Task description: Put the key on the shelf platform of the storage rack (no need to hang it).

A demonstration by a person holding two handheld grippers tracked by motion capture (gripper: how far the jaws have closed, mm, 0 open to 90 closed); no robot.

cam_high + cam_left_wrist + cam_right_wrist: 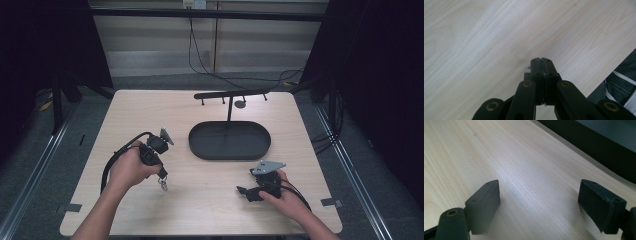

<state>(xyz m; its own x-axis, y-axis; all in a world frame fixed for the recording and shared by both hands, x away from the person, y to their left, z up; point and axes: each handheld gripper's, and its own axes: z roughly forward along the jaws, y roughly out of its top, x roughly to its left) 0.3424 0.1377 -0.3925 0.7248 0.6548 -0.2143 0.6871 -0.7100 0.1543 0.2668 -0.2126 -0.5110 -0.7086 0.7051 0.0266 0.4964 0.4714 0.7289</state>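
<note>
My left gripper (pixel 162 176) is held over the table's left half with its jaws pointing down. In the left gripper view the left gripper (pixel 541 60) has its jaws pressed together. A small silvery item (pixel 163 186) hangs at the tips just above the wood; what it is I cannot make out. My right gripper (pixel 243 191) lies low near the front right, pointing left. In the right gripper view the right gripper (pixel 549 205) is wide open with bare wood between its pads (pixel 485 200).
A black oval tray (pixel 200 142) sits at the table's centre back. From it rises a post with a hooked crossbar (pixel 232 93), and a small round piece (pixel 240 104) hangs from one hook. Striped clothing (pixel 621 82) shows past the table's edge.
</note>
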